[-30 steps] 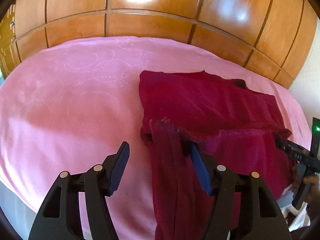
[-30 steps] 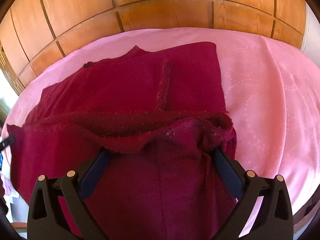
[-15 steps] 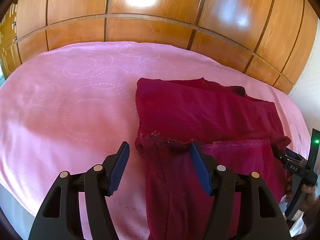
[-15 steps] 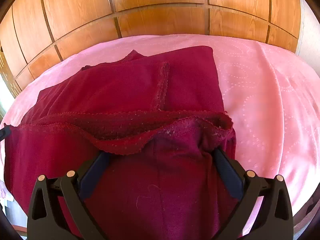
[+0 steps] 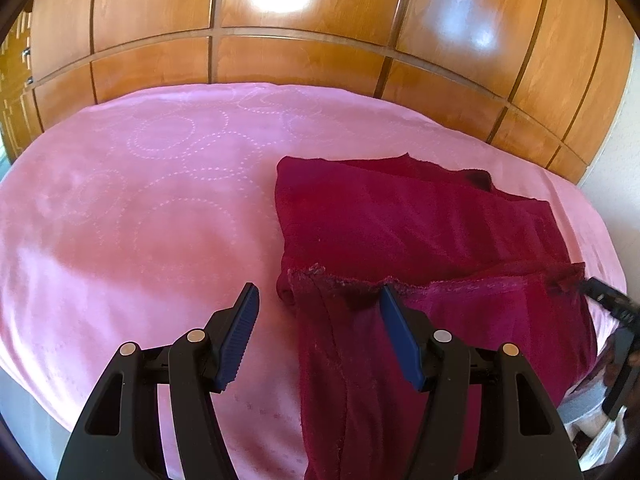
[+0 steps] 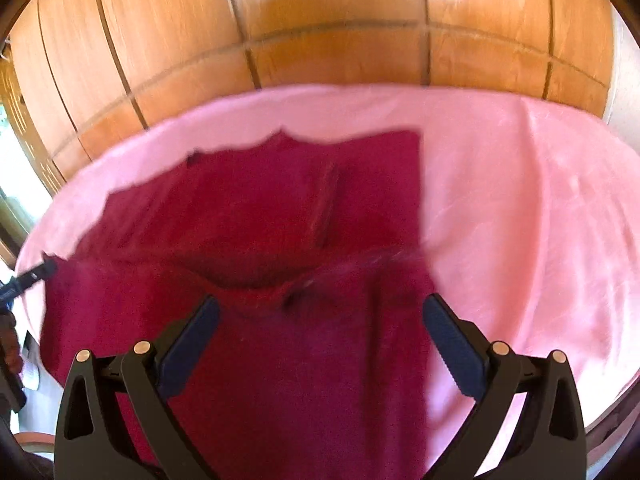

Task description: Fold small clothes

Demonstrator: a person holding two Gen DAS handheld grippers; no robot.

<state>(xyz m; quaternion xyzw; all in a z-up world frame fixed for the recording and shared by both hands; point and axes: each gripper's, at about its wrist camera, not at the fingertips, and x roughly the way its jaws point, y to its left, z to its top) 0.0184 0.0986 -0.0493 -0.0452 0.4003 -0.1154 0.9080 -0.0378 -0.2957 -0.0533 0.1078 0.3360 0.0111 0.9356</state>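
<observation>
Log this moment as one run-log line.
task: fold small clothes | item: dark red knit garment partly folded on pink bedspread | left gripper: open | right gripper: open, at fold edge

One garment (image 5: 420, 236); two claws (image 5: 318, 312)

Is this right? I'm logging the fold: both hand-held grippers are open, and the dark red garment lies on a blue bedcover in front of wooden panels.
Not quite: the bedcover is pink, not blue, as the left wrist view shows. The rest holds: both the left hand-held gripper and right hand-held gripper are open, the dark red garment before wooden panels.
</observation>
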